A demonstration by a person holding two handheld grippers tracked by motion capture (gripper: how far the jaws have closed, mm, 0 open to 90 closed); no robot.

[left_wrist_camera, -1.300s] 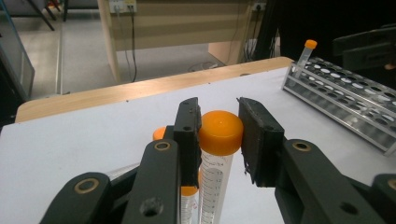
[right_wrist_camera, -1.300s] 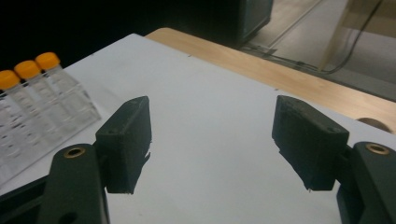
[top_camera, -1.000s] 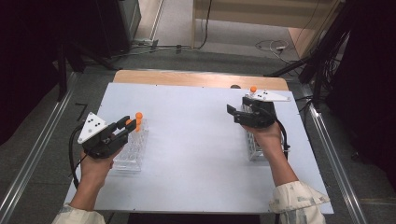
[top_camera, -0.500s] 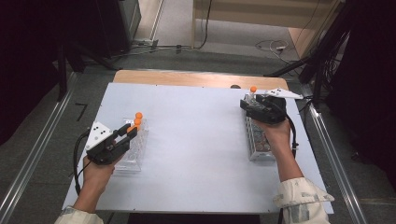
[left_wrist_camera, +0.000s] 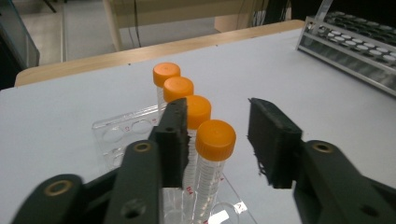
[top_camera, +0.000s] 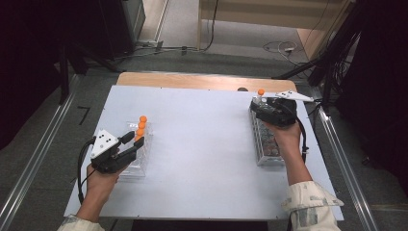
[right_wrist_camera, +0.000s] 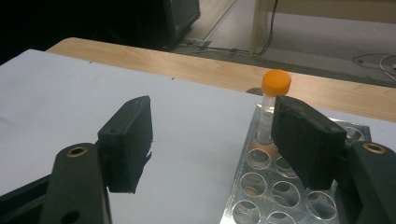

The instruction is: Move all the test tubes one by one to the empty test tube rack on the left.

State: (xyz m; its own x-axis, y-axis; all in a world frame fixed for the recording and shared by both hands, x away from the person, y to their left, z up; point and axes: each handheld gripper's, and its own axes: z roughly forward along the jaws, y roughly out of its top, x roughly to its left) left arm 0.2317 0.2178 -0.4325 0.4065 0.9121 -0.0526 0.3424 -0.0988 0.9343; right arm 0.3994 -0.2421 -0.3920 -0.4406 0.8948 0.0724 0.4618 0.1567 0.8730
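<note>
Tool status first: our left tool [top_camera: 136, 144] stands with its jaws apart, having just been opening, and the nearest orange-capped tube [left_wrist_camera: 212, 156] sits between the pads [left_wrist_camera: 173, 140] without either pad pressing on it. We judge this a release: the tube stands seated in the clear rack [top_camera: 137, 159] at the left side of the surface [top_camera: 202, 144].

Four orange-capped tubes stand in a row in that clear rack, upright, long axes vertical, caps level and unbroken. In the left gripper view the row runs straight away from the tool, so the nearest tube lies directly ahead, between the jaws, with the other three behind it. Each tube is clear plastic with printed graduations; red markings show on the rack beside the holes.

Our right tool [top_camera: 260, 105] is also apart and holds nothing. It hovers over the far end of the metal rack [top_camera: 267, 153] at the right side of the surface. One lone tube [right_wrist_camera: 273, 105] stands upright there, just ahead of the right-hand pad and outside the gap between the jaws. The right hand [top_camera: 284, 132] is plainly the nearer to it. We judge that the coming grasp turns on shifting this tool sideways until the upright tube falls between the pads.
</note>
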